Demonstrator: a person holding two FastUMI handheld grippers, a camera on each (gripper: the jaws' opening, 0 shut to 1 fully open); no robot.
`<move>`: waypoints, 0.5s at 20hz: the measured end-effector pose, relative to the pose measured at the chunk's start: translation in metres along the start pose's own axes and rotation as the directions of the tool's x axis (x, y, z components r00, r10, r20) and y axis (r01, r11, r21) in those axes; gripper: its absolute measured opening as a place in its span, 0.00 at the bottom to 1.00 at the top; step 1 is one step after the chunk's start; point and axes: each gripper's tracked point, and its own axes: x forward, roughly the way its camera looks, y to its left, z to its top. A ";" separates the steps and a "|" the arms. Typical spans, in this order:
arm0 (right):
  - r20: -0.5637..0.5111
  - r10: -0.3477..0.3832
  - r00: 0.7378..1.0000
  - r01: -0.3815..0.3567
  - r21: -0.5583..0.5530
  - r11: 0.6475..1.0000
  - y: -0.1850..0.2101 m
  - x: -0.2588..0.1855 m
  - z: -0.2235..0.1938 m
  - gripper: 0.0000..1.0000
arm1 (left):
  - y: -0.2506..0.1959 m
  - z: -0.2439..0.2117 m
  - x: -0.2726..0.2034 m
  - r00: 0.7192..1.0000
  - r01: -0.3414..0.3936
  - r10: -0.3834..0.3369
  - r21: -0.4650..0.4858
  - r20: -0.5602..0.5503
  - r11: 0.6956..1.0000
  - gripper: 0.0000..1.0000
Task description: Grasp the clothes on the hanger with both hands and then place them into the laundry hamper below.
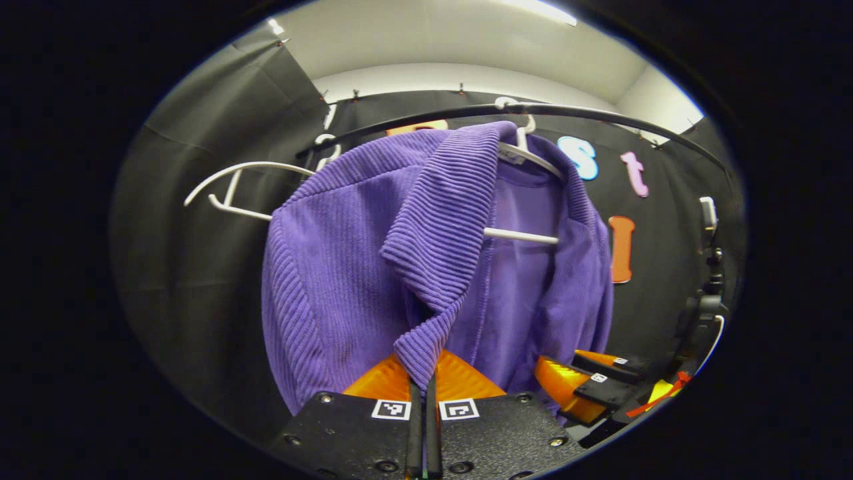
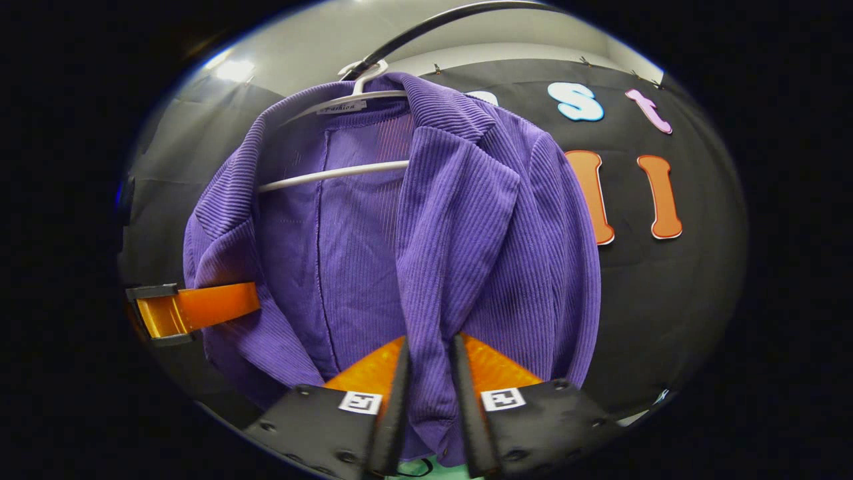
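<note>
In the left gripper view the left gripper [image 1: 424, 393] is pinched nearly closed on the front edge of the purple cardigan [image 1: 346, 267] hanging on its white hanger [image 1: 520, 235], and in the right gripper view the right gripper [image 2: 430, 393] clamps a thicker fold, so a straight downward pull could snag the collar on the hanger or drag it off the rail [image 2: 426, 27].

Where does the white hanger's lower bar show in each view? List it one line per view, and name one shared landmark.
Left gripper view: the white hanger's lower bar shows right of centre, poking out between the folded lapel and the far front panel of the purple garment.
Right gripper view: the bar runs left of centre, across the garment's open front.
Shared landmark: the dark rail the hanger hooks over.
</note>
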 end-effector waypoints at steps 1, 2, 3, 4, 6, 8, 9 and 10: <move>-0.005 -0.007 1.000 0.007 0.005 1.000 0.000 0.000 0.000 0.31 | -0.001 0.000 -0.006 1.000 0.015 -0.015 -0.013 0.001 1.000 0.01; -0.015 0.004 1.000 -0.004 0.010 1.000 0.002 -0.003 0.000 0.20 | -0.001 0.002 -0.011 1.000 0.025 -0.025 -0.021 0.007 0.999 0.00; -0.021 0.013 1.000 -0.013 0.011 1.000 -0.001 -0.006 0.001 0.07 | 0.001 0.005 -0.016 1.000 0.024 -0.024 -0.019 0.008 1.000 0.00; -0.025 0.012 1.000 -0.012 0.003 1.000 -0.003 -0.007 0.002 0.13 | 0.003 0.008 -0.019 1.000 0.019 -0.019 -0.011 0.012 1.000 0.00; -0.010 -0.002 1.000 0.002 -0.023 1.000 -0.008 -0.011 0.011 0.13 | 0.009 0.015 -0.028 1.000 0.012 -0.012 0.005 0.022 1.000 0.00; 0.011 -0.016 1.000 0.016 -0.035 0.999 -0.014 -0.021 0.023 0.13 | 0.010 0.025 -0.039 0.999 0.023 -0.024 0.011 0.034 1.000 0.00; 0.029 -0.025 0.999 0.026 -0.032 0.999 -0.021 -0.026 0.031 0.13 | 0.010 0.031 -0.045 0.999 0.030 -0.030 0.009 0.040 1.000 0.00; 0.045 -0.037 0.998 0.038 -0.026 0.999 -0.030 -0.032 0.040 0.13 | 0.012 0.037 -0.047 0.998 0.035 -0.035 0.006 0.047 0.999 0.00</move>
